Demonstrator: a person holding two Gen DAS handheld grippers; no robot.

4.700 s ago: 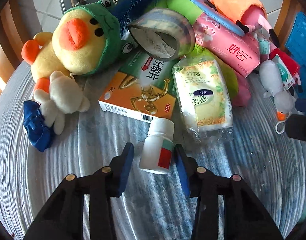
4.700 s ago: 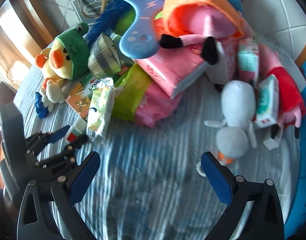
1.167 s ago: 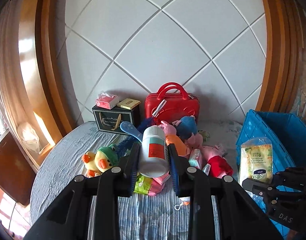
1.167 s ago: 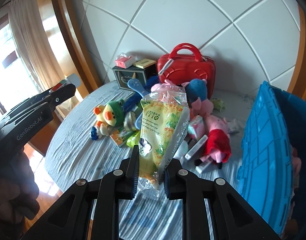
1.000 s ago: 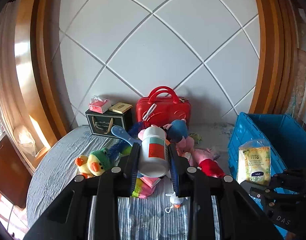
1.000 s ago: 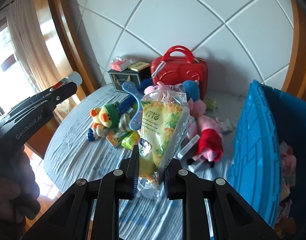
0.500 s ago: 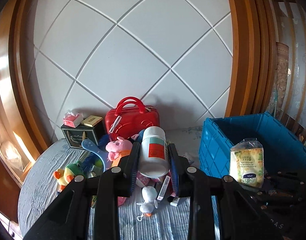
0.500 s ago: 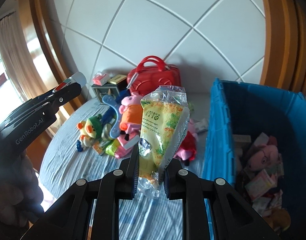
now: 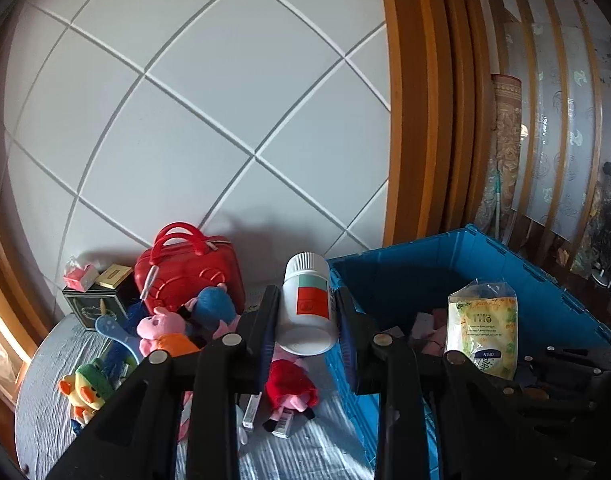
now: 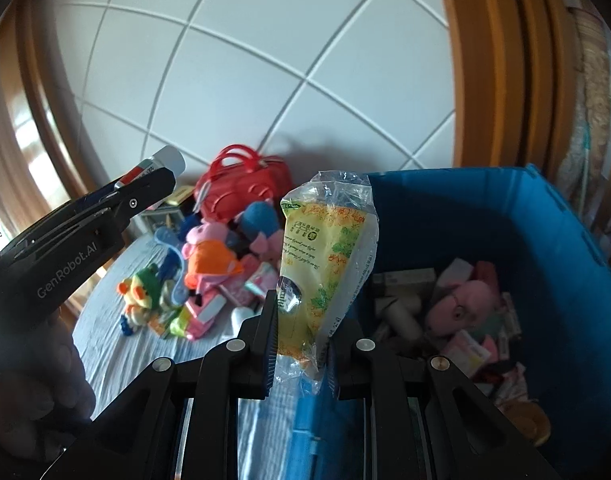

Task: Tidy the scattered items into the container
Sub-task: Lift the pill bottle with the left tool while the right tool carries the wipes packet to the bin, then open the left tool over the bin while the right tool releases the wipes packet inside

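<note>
Above the blue crate (image 10: 553,216), both jaws have arrived, gripping bottle (image 9: 308,304) and packet (image 10: 325,264).

The left hand-held gripper (image 9: 307,320) points forward and somewhat downward, its two black fingers reaching toward twelve o'clock in its own view. Its jaws are clamped on a white pill bottle (image 9: 308,304), the blue pads pressing at nine and three o'clock on the bottle's sides.

The right hand-held gripper (image 10: 301,340) tilts downward too, jaws nearly together, pinching the lower end of a yellow packet (image 10: 325,264) that stands up toward twelve o'clock.

From the right wrist view, the left hand (image 10: 29,392) wraps the other tool's handle at eight o'clock.
</note>
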